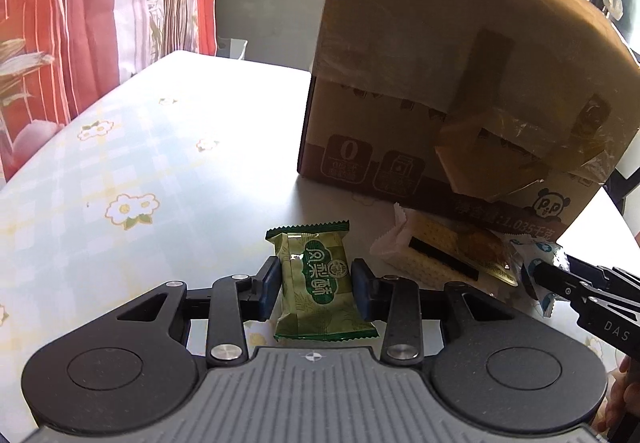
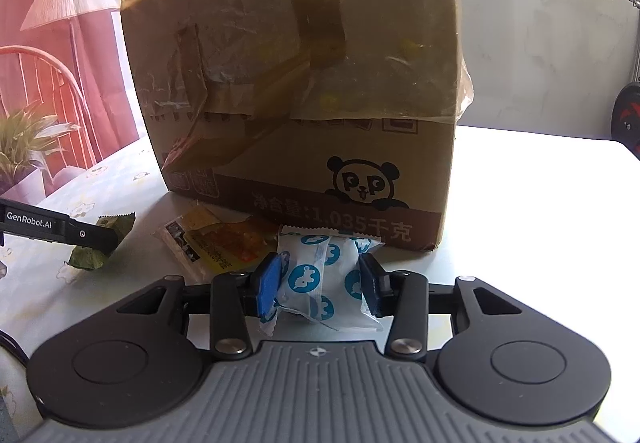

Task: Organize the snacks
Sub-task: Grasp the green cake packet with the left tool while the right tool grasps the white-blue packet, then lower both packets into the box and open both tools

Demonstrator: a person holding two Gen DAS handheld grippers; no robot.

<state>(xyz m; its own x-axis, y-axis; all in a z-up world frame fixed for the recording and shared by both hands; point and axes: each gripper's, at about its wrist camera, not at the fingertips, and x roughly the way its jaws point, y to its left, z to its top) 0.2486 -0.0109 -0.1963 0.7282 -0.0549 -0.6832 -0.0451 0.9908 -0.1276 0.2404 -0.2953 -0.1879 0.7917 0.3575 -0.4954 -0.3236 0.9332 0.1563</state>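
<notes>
Sunlit and covered in a pale checked cloth with small flowers, the table (image 1: 132, 163) carries everything in play. Near its front edge lies the green pineapple-cake packet (image 1: 316, 279), flat on the cloth between the blue pads of the left gripper (image 1: 316, 285), whose fingers press on its two long sides. The packet looks light, its foil film smooth and likely slippery, the cake inside probably crumbly, so a gentle squeeze across the filled middle suits it better than a hold on the crimped, serrated ends.

Just to its right, the right gripper (image 2: 320, 283) pinches the white packet with blue round prints (image 2: 320, 275), the film visibly creased between the pads. That wrapper is thin and soft, and what it holds cannot be made out; a hold on the padded centre would be steadier than one on the loose sealed edges.

Between the two packets rests a clear-wrapped cracker packet with an orange and yellow label (image 1: 444, 255), untouched, its far end against the foot of the big taped cardboard box with a panda logo (image 2: 304, 91) just behind all three snacks. Beyond the table hang red curtains (image 1: 52, 23).
</notes>
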